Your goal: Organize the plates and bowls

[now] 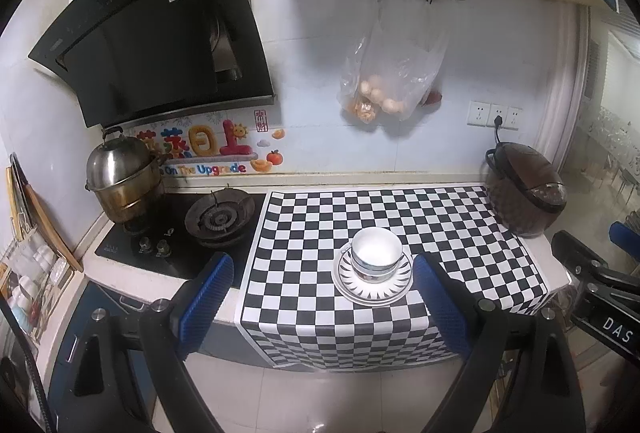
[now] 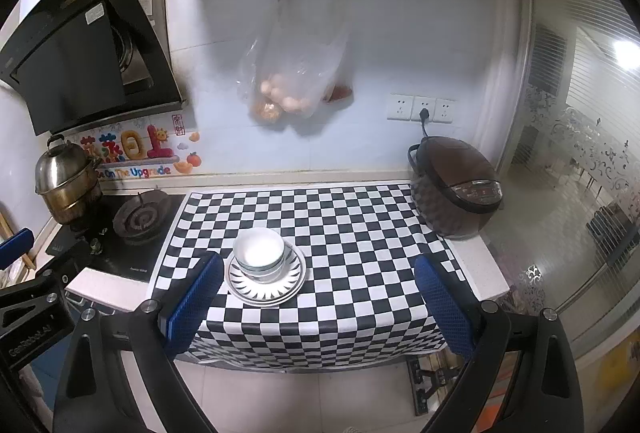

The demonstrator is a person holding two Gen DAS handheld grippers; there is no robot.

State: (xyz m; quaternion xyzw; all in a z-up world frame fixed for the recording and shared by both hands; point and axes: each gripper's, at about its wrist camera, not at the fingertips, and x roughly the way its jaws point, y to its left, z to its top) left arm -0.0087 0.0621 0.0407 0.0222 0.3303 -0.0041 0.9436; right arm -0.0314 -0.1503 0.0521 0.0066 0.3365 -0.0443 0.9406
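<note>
Nearest the left wrist camera, the left hand-held gripper [image 1: 324, 297] is held with its blue-padded fingers [image 1: 208, 297] spread wide apart, and nothing is gripped between them. The right hand-held gripper [image 2: 318, 299] is likewise seen parted and empty, in front of the bench edge.

Beyond the fingers, a black-and-white checkered cloth [image 1: 400, 217] is spread over the white bench [image 1: 120, 279] and hangs over its front edge. On the cloth, near that front edge, a stack of white round plates with black ray-patterned rims [image 1: 374, 283] is seen, at least two plates deep. Stacked white ceramic bowls with dark banded sides [image 1: 377, 252] are set upright on the top plate; the inside of the uppermost bowl is seen to be white and bare.

Farther back to the right, a brown rice cooker [image 2: 456, 187] with its lid shut is stood on the cloth's rear corner. To the left, a lidded stainless steel steamer pot [image 1: 122, 177] is placed on the black gas hob [image 1: 180, 233]; its contents are hidden.

On the rear wall, a clear plastic bag [image 2: 294, 73] is hung from a rail, and pale round eggs and something orange are held in it.
</note>
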